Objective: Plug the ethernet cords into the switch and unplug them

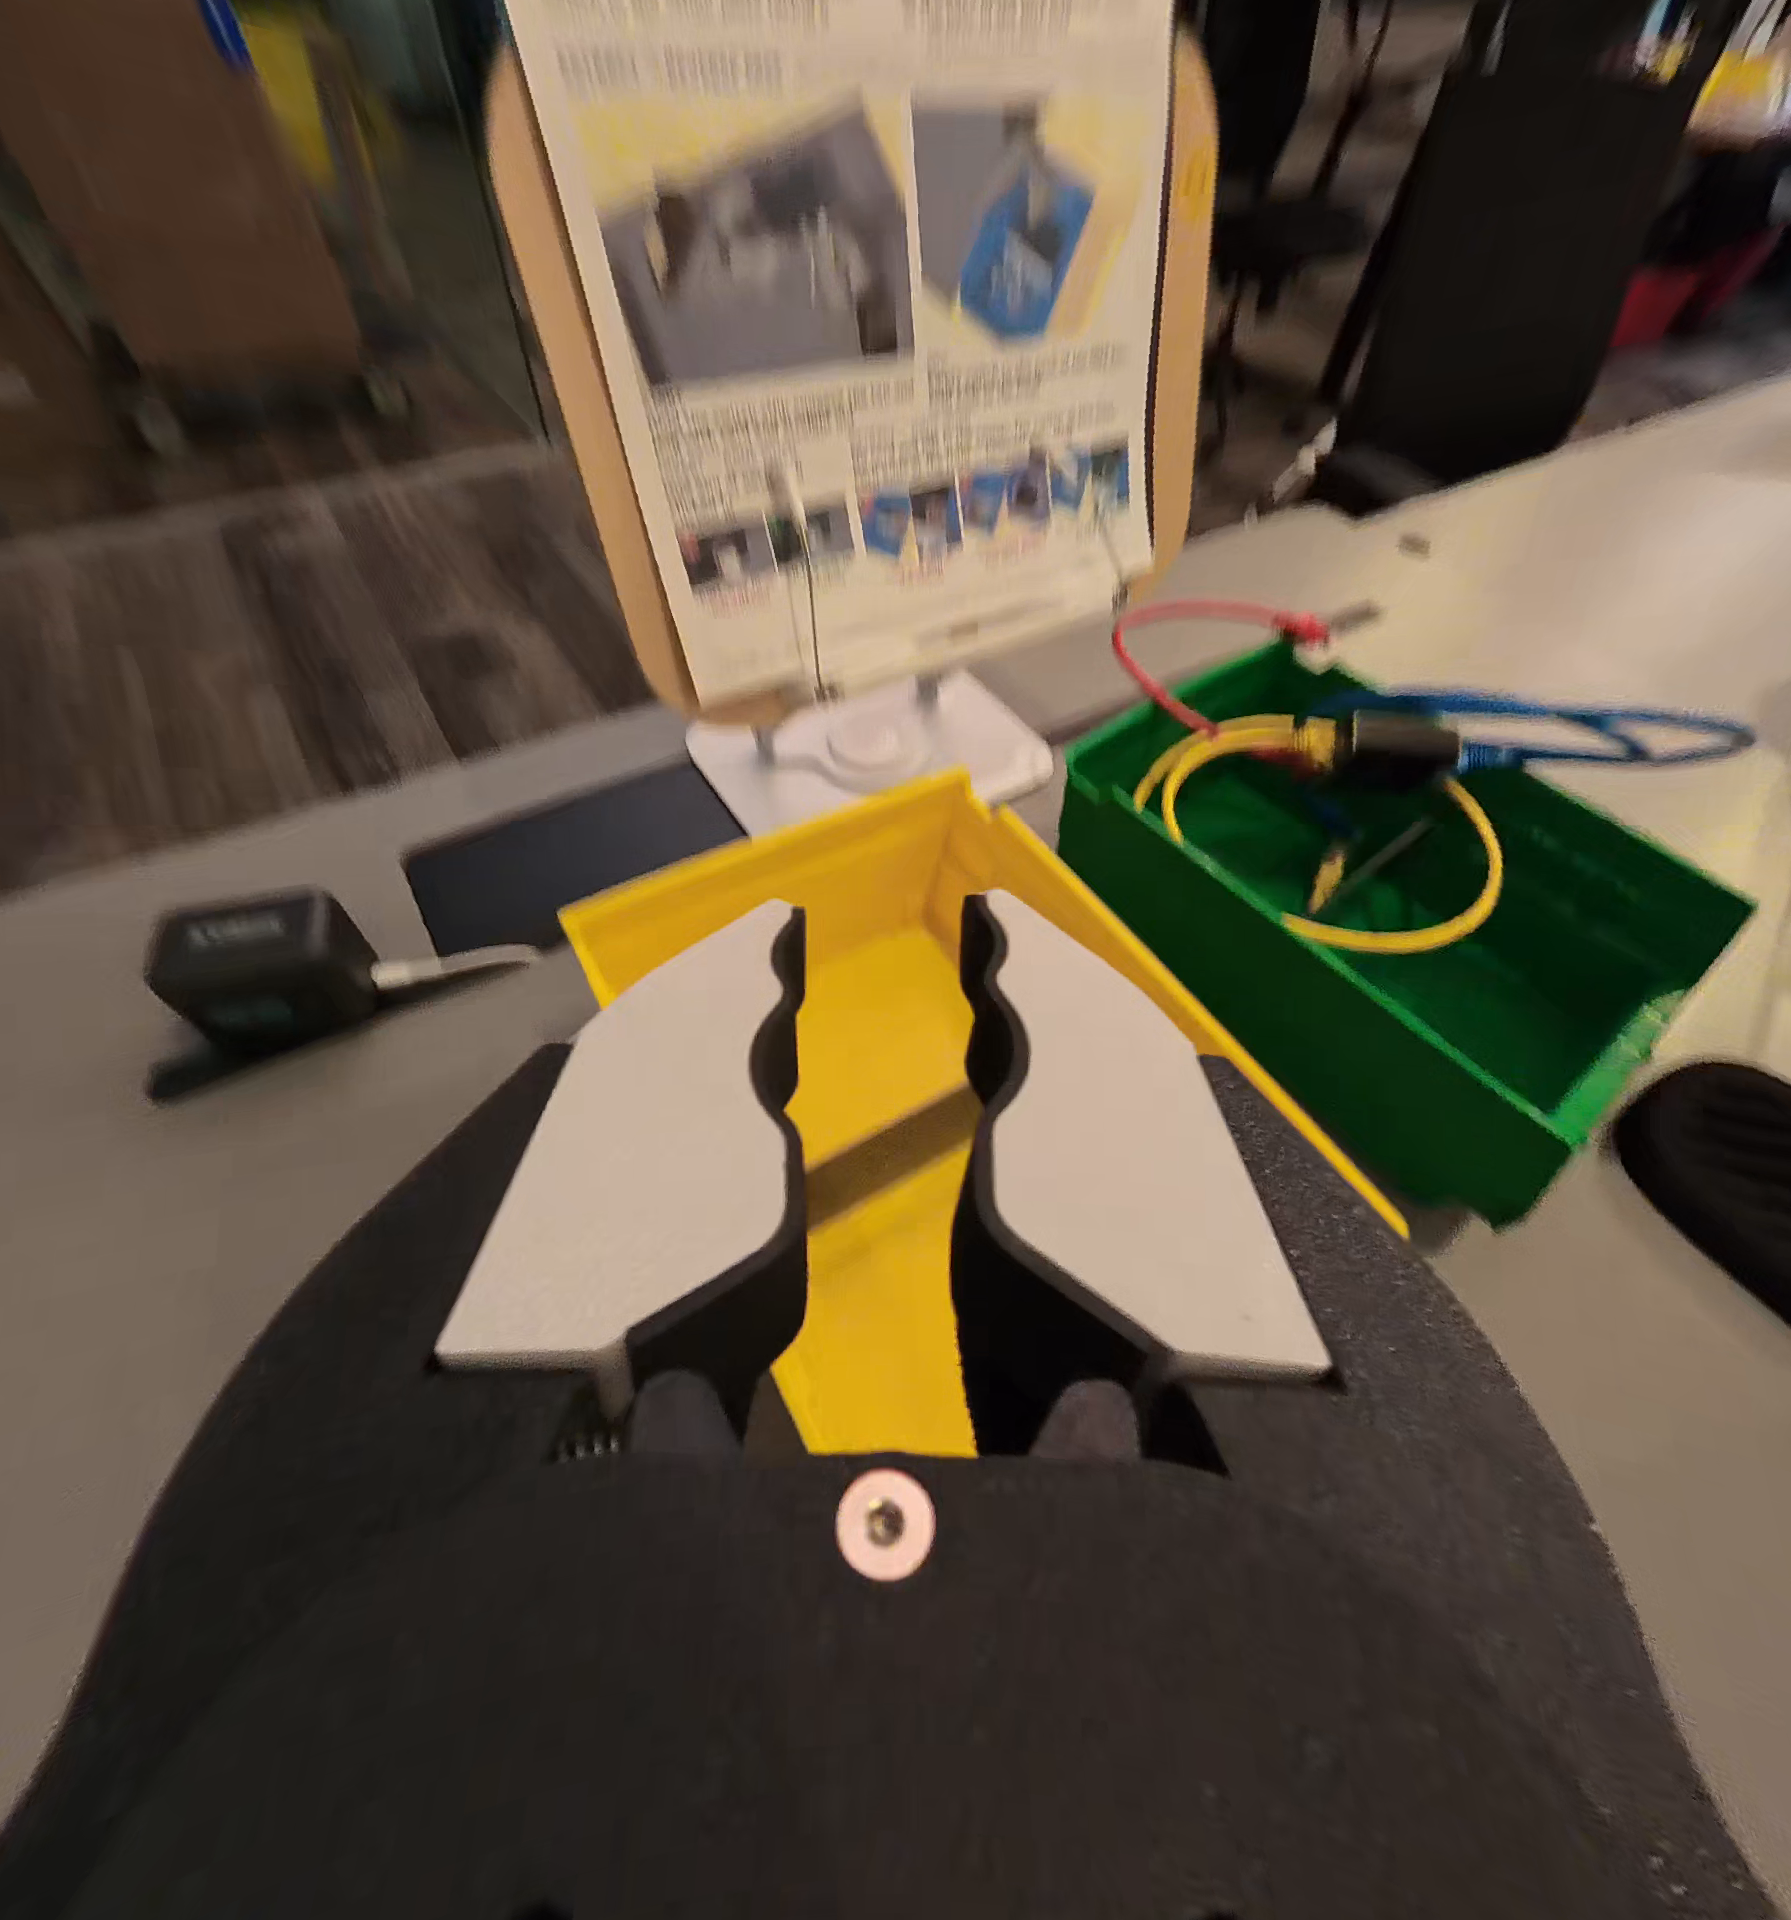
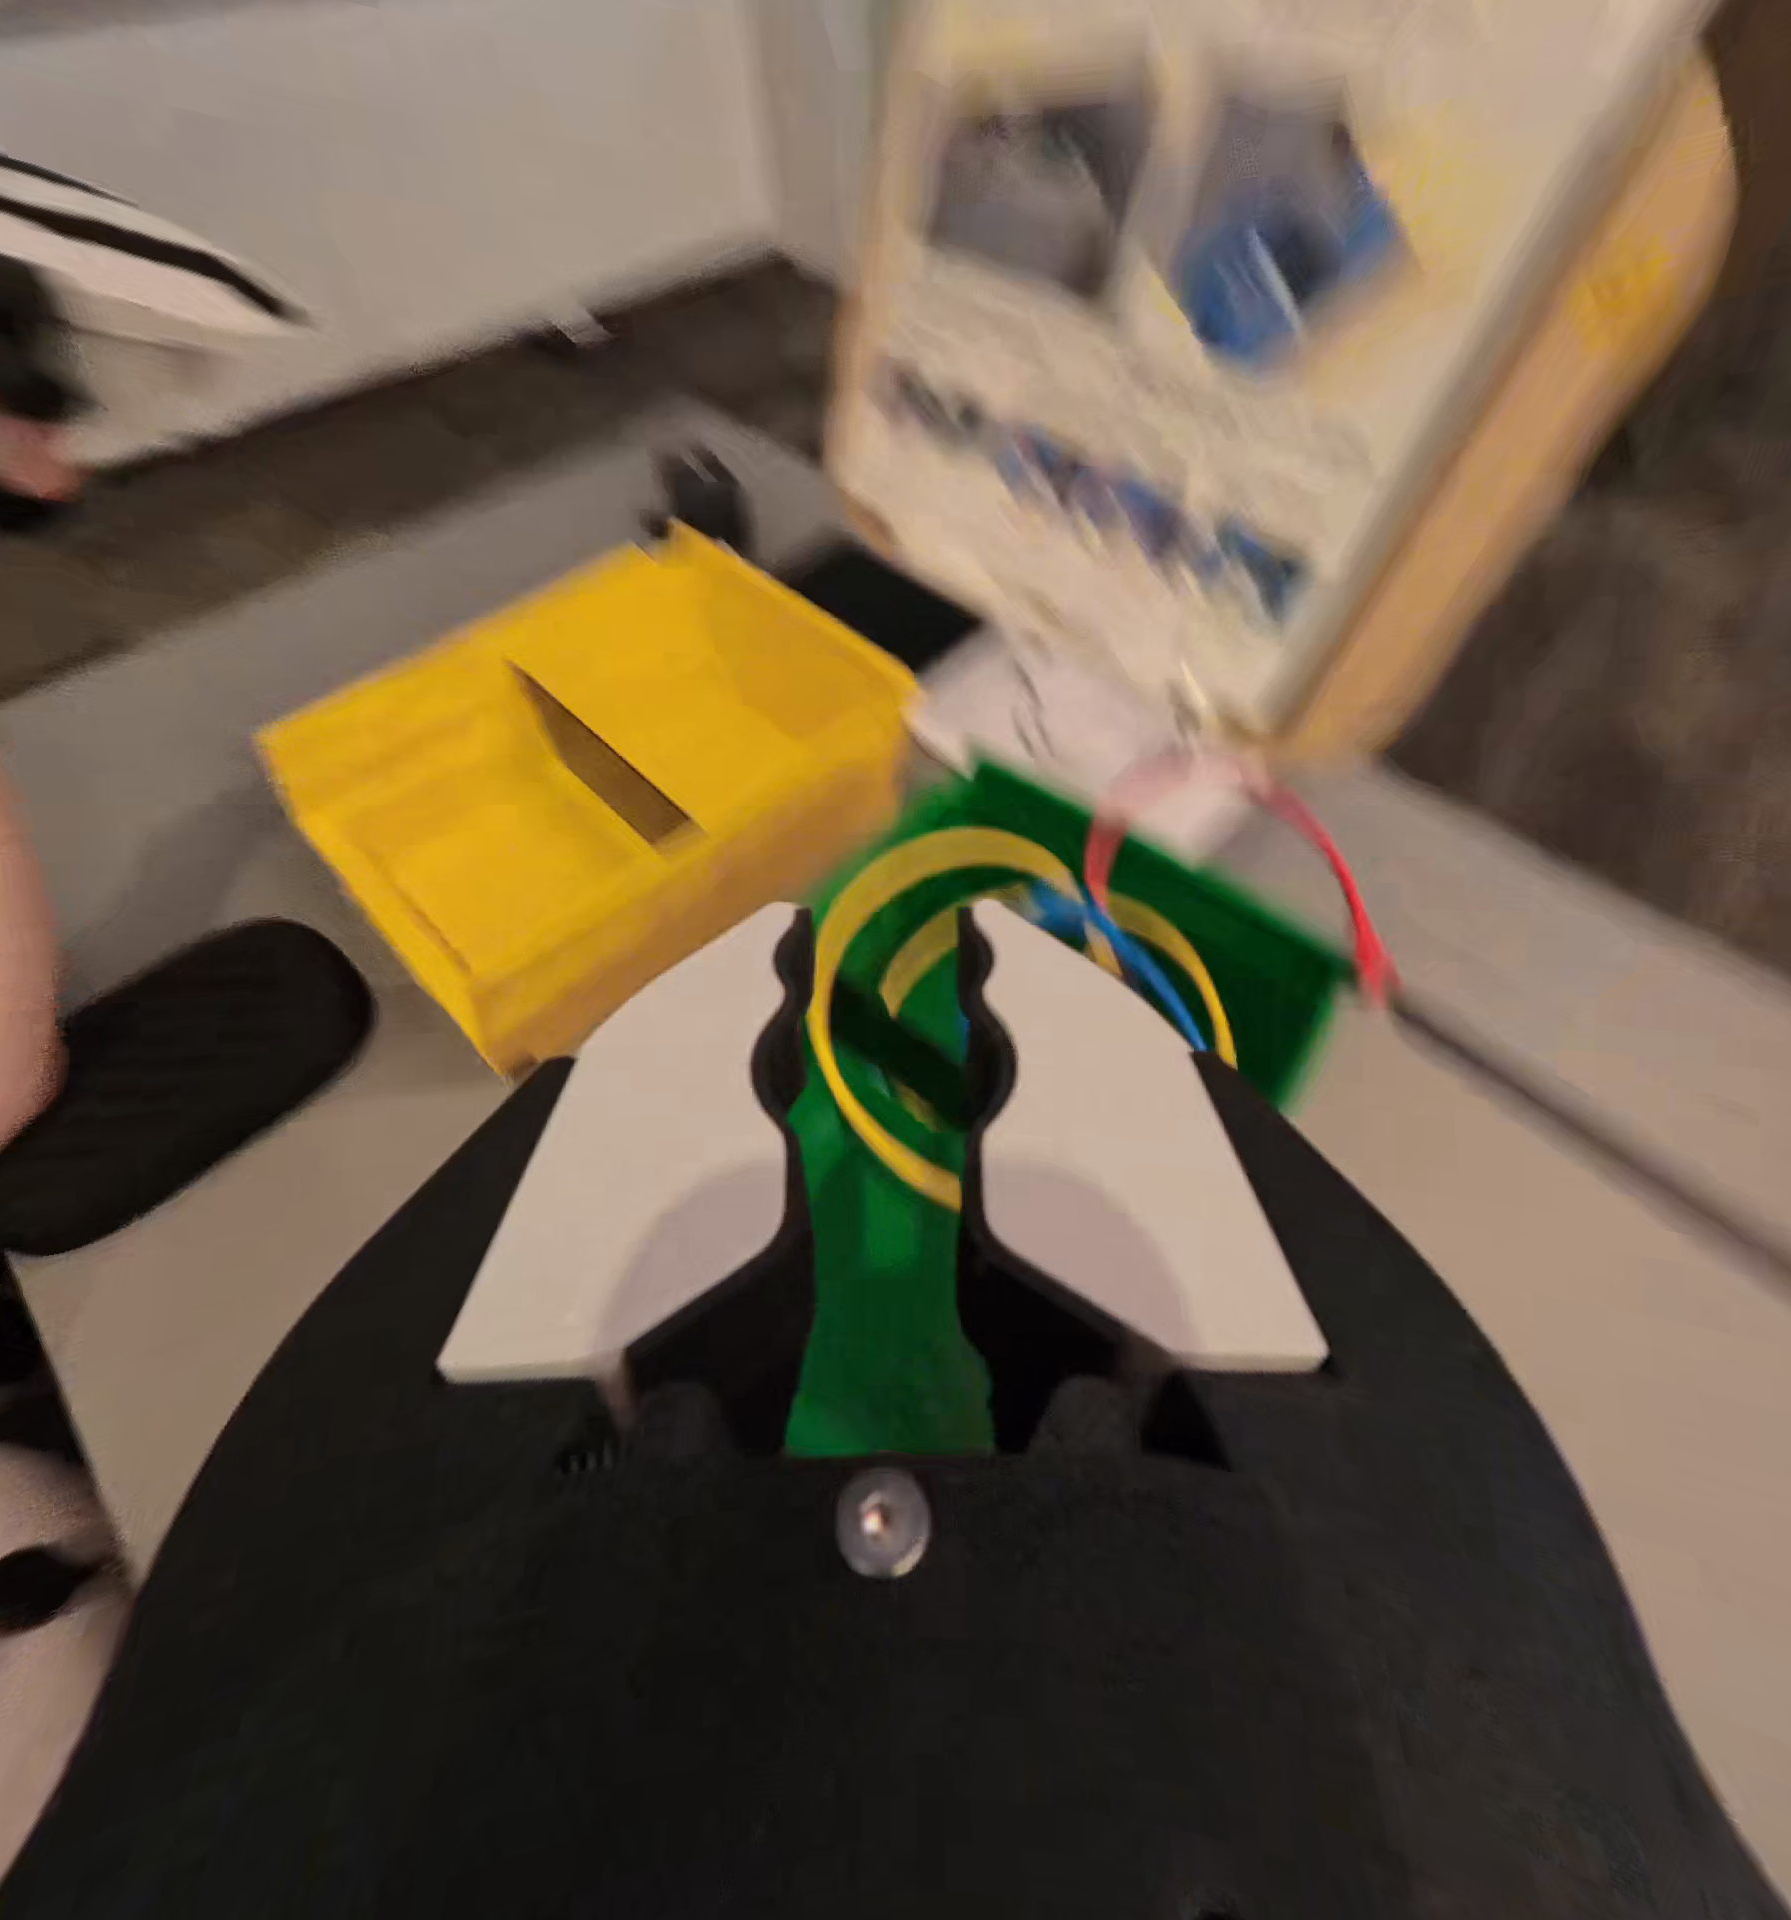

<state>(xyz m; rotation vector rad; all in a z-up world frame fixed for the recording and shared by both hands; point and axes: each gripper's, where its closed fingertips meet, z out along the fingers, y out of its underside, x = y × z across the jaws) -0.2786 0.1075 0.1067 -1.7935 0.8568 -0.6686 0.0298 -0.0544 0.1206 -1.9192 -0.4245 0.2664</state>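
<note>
Cords (image 1: 1338, 831) n switch (image 1: 1400, 743) sit in the green bin (image 1: 1493, 1091), right of yellow bin (image 1: 766, 883). Both grippers (image 1: 880, 935) (image 2: 880, 935) parted, nothing held. Cables look light n floppy imo, so grab by the stiff plug.

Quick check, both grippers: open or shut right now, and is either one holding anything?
Left gripper: open, holding nothing, above the yellow bin.
Right gripper: open, holding nothing, above the cables in the green bin.
</note>
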